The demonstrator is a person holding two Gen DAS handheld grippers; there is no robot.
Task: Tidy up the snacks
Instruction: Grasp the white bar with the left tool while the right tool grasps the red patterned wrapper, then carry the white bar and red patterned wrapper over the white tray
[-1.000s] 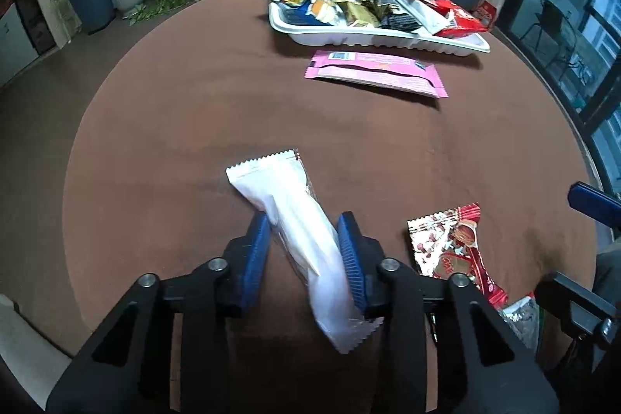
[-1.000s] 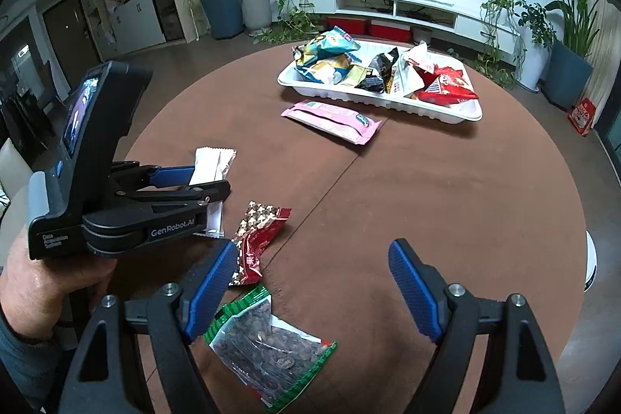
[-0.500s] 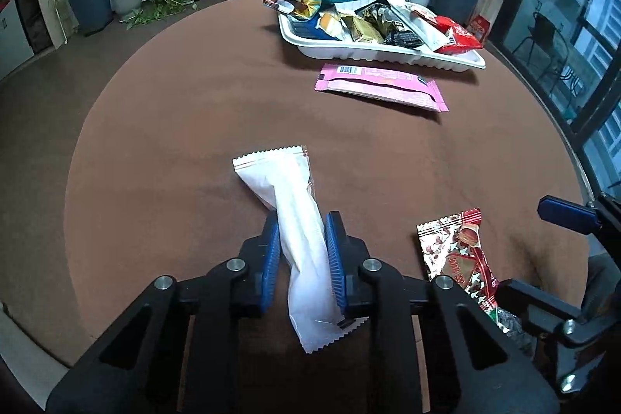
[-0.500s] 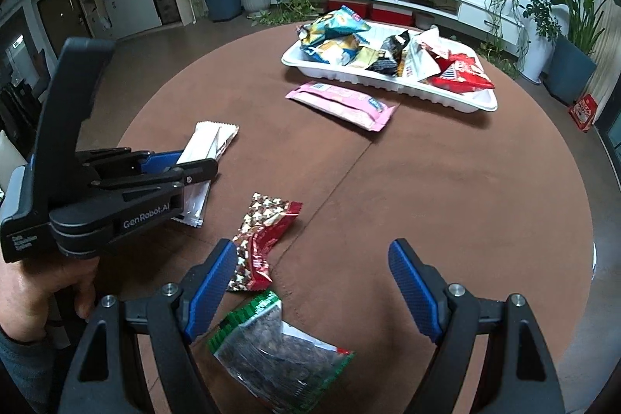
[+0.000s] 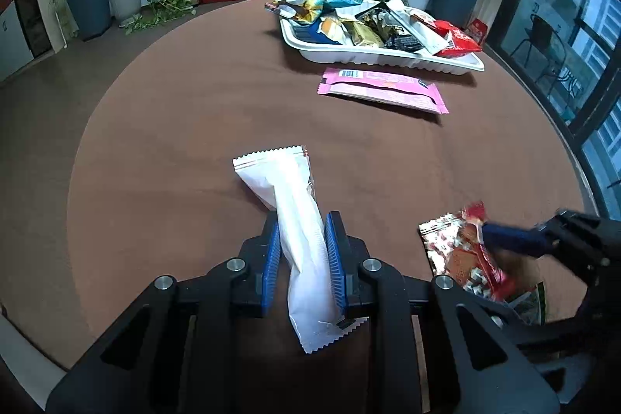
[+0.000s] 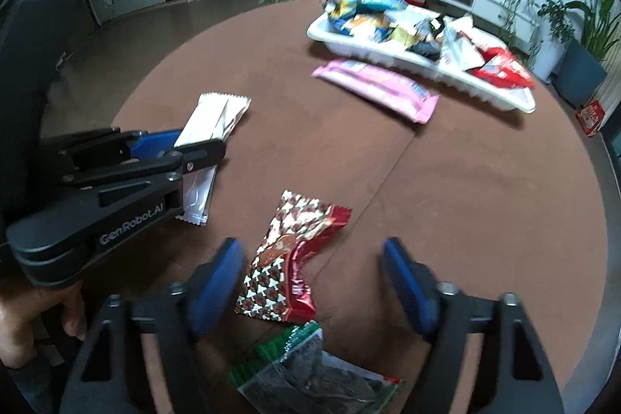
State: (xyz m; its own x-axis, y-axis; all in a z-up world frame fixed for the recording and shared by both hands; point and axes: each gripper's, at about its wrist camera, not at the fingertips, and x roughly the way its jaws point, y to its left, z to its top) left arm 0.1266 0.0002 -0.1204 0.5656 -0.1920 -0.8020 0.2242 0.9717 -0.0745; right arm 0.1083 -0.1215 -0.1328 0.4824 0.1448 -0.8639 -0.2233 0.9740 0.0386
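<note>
Left wrist view: my left gripper (image 5: pixel 302 253) is clamped on the white packet (image 5: pixel 295 216), table (image 5: pixel 194 127) centre-front. My right gripper (image 6: pixel 310 270) is closing, pads clear of the red patterned packet (image 6: pixel 287 258) between them. White tray (image 5: pixel 372 55) of snacks at 1 o'clock, pink packet (image 5: pixel 382 90) just before it.
</note>
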